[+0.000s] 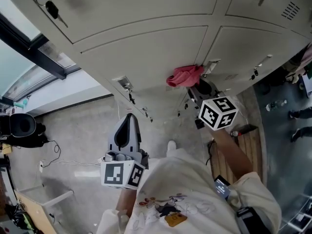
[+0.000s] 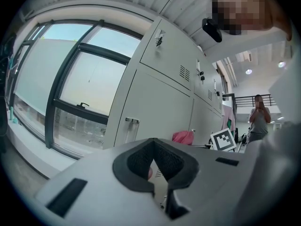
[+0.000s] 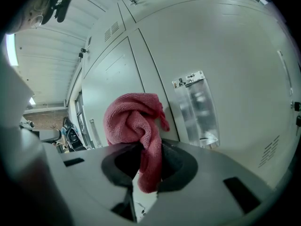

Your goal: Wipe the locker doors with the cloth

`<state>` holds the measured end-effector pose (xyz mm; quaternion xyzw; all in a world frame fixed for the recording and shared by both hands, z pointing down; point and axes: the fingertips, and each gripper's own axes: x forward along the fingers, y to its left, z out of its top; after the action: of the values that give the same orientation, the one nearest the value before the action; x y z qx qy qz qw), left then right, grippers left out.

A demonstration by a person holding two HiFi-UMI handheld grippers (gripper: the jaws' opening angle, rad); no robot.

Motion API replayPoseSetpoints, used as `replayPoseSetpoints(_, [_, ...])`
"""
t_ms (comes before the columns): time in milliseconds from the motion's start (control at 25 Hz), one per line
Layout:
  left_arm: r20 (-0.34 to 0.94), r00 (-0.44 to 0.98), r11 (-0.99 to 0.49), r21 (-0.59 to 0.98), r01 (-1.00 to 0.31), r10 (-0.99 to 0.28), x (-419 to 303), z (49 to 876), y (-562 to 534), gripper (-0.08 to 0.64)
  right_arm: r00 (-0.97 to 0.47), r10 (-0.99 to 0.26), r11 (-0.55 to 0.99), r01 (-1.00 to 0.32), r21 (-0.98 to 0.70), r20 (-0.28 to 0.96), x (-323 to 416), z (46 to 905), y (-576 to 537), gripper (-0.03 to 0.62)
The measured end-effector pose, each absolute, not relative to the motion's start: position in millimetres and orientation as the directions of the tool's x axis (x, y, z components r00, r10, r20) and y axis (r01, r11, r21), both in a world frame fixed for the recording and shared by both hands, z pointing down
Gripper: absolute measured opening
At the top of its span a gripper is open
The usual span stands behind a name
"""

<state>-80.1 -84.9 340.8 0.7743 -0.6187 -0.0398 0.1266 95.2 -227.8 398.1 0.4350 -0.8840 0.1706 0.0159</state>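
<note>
A pink cloth (image 1: 185,76) is bunched against the grey locker doors (image 1: 156,48), and my right gripper (image 1: 197,87) is shut on it. In the right gripper view the cloth (image 3: 136,121) hangs out of the closed jaws in front of a door with a clear label holder (image 3: 195,107). My left gripper (image 1: 129,123) is held lower, away from the lockers, shut with nothing in it. The left gripper view shows the lockers (image 2: 160,98) and the pink cloth (image 2: 183,136) in the distance.
Keys hang from locks on several doors (image 1: 48,6). A window and dark frame (image 1: 34,57) run along the left. A wooden bench (image 1: 248,145) stands at the right by the lockers. A person (image 2: 257,121) stands far off.
</note>
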Motion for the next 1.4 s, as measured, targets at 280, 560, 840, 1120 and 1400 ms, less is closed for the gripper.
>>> replayPoseSetpoints(280, [0.13,0.216,-0.178,0.253,-0.951,-0.968,-90.2,350.2,-73.8,0.002,-0.635,-0.744,0.575,-0.767,-0.284,0.209,79.1,410.0,-219.8,0.077])
replayPoseSetpoints(560, [0.139,0.19,-0.15,0.253,-0.956,-0.972,-105.5,351.1,-61.6,0.002,-0.665,-0.714,0.611,-0.744,-0.269,0.217,50.3,413.7,-212.8,0.077])
replayPoseSetpoints(840, [0.146,0.159,-0.118,0.254,-0.96,-0.976,-127.5,351.0,-49.5,0.002,-0.693,-0.686,0.639,-0.72,-0.27,0.223,14.1,419.8,-205.8,0.077])
replayPoseSetpoints(1120, [0.151,0.137,-0.095,0.259,-0.961,-0.979,-147.3,351.8,-41.0,0.002,-0.713,-0.663,0.66,-0.7,-0.271,0.228,-15.8,423.3,-199.0,0.077])
replayPoseSetpoints(1400, [0.149,0.126,-0.084,0.262,-0.961,-0.981,-164.0,351.3,-33.9,0.002,-0.718,-0.653,0.67,-0.696,-0.256,0.243,-39.6,432.1,-194.6,0.077])
